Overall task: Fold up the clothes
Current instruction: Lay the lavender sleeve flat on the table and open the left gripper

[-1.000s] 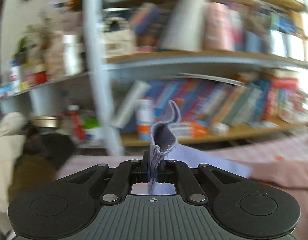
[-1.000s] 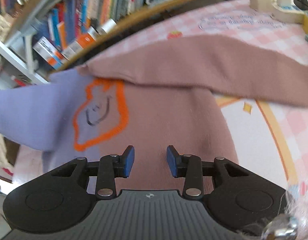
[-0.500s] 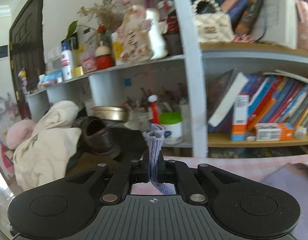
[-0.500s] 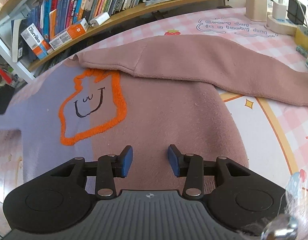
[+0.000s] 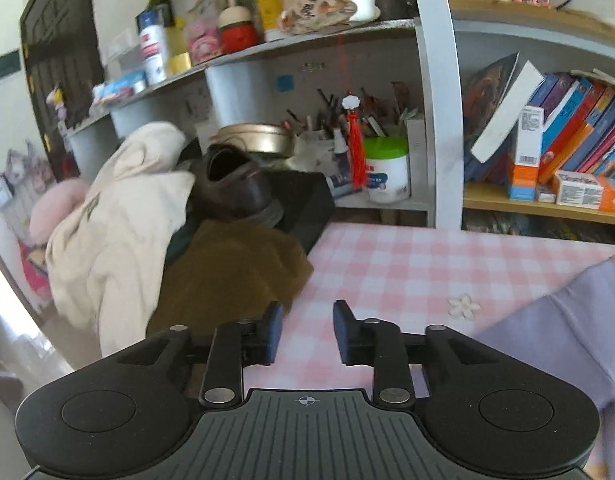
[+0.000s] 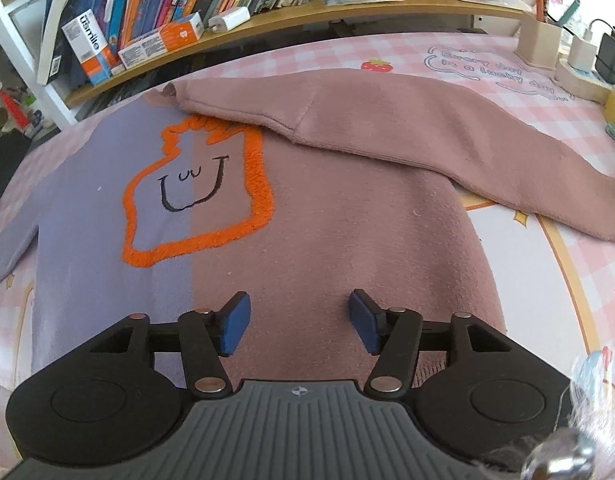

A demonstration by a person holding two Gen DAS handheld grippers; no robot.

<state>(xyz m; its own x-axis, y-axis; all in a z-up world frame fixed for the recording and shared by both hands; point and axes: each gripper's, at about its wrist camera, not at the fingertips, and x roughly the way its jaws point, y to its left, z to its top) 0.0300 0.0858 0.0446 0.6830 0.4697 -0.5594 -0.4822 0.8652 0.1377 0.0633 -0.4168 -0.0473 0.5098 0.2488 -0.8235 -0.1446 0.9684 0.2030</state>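
Note:
A two-tone sweater lies flat on the pink checked tablecloth, lilac on its left half and dusty pink on its right, with an orange-outlined smiling face on the chest. Its pink sleeve lies spread toward the right. The lilac sleeve lies on the cloth at the right of the left wrist view. My left gripper is open and empty over the tablecloth, left of that sleeve. My right gripper hangs open above the sweater's lower body, holding nothing.
A bookshelf with books runs along the table's far edge. Left of the table stand a cream garment pile, a brown cloth, a dark shoe and shelves of jars. Chargers and a pen holder sit at the far right.
My left gripper has opened and let go of the lilac sleeve cuff, which now lies on the table. My right gripper's fingers have spread wider above the sweater.

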